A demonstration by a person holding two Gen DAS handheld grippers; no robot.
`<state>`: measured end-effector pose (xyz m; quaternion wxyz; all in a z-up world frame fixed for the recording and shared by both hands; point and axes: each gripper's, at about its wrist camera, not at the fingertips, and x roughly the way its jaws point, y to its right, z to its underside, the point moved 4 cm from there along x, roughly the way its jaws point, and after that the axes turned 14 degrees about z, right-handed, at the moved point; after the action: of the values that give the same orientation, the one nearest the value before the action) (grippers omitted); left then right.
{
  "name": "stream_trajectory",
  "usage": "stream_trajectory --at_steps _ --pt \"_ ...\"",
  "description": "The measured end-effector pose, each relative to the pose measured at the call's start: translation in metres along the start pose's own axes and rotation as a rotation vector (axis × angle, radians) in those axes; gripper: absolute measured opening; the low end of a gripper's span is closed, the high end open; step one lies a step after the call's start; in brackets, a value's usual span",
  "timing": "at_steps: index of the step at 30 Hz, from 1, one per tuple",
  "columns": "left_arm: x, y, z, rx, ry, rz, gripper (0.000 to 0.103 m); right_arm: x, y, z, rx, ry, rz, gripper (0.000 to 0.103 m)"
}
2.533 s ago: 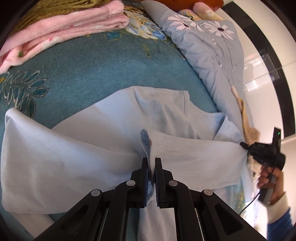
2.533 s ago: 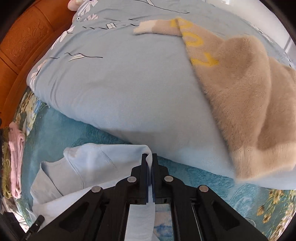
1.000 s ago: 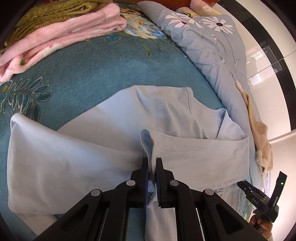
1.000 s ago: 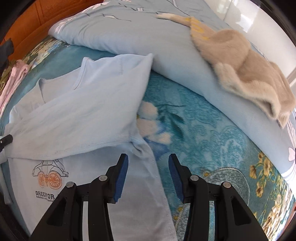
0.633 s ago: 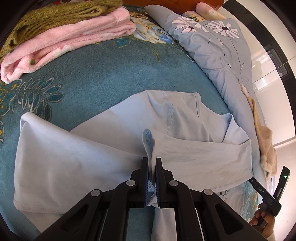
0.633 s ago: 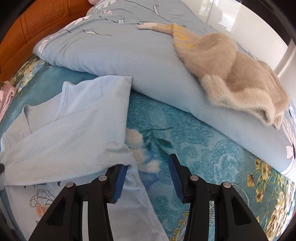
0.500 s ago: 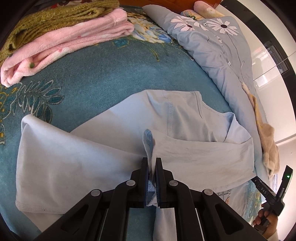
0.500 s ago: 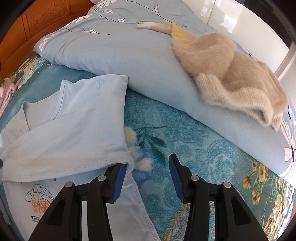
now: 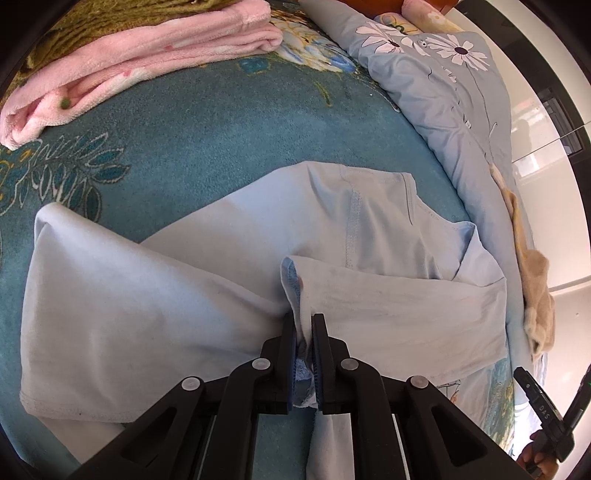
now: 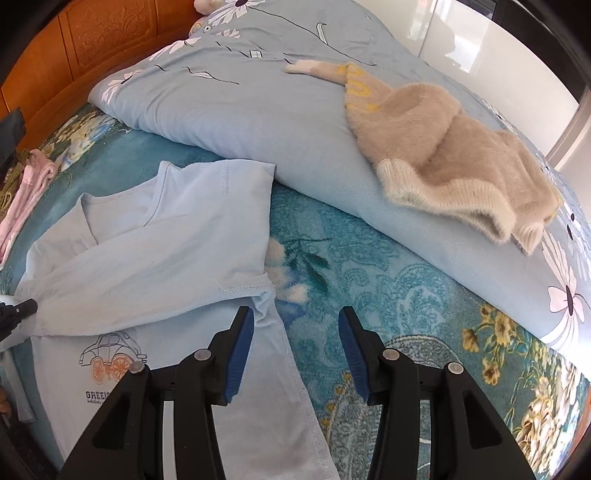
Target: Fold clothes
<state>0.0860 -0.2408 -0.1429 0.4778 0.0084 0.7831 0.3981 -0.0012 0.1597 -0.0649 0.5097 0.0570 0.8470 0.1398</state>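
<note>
The left gripper (image 9: 303,325) points down, its jaws pinched tight on cloth. The right gripper (image 10: 296,325) points down too, jaws apart, holding nothing.

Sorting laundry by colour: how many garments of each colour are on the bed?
Light blue: 1, the T-shirt
Pink: 1, a folded fleece garment
Beige: 1, a fluffy sweater
Olive green: 1, a knit garment
Total: 4
</note>
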Motion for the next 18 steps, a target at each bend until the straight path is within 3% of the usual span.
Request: stream_trajectory --at_steps 5,9,12,14,18 --pt "-0.001 0.002 0.001 0.021 -0.002 -0.005 0.01 0.015 -0.062 -0.016 -0.008 -0.012 -0.077 0.049" --pt "-0.026 0.005 -0.002 -0.07 0.037 0.145 0.014 -0.001 -0.096 -0.021 0.015 0.0 -0.169 0.049" --pt "-0.063 0.0 -0.012 -0.16 0.11 0.245 0.033 -0.016 -0.118 -0.026 -0.016 0.031 -0.216 0.049" --pt "-0.093 -0.003 -0.025 -0.173 0.168 0.235 0.054 -0.024 -0.135 -0.027 -0.045 0.048 -0.245 0.049" --pt "-0.149 -0.011 -0.044 -0.166 0.273 0.199 0.062 -0.037 -0.177 -0.021 -0.092 0.031 -0.331 0.049"
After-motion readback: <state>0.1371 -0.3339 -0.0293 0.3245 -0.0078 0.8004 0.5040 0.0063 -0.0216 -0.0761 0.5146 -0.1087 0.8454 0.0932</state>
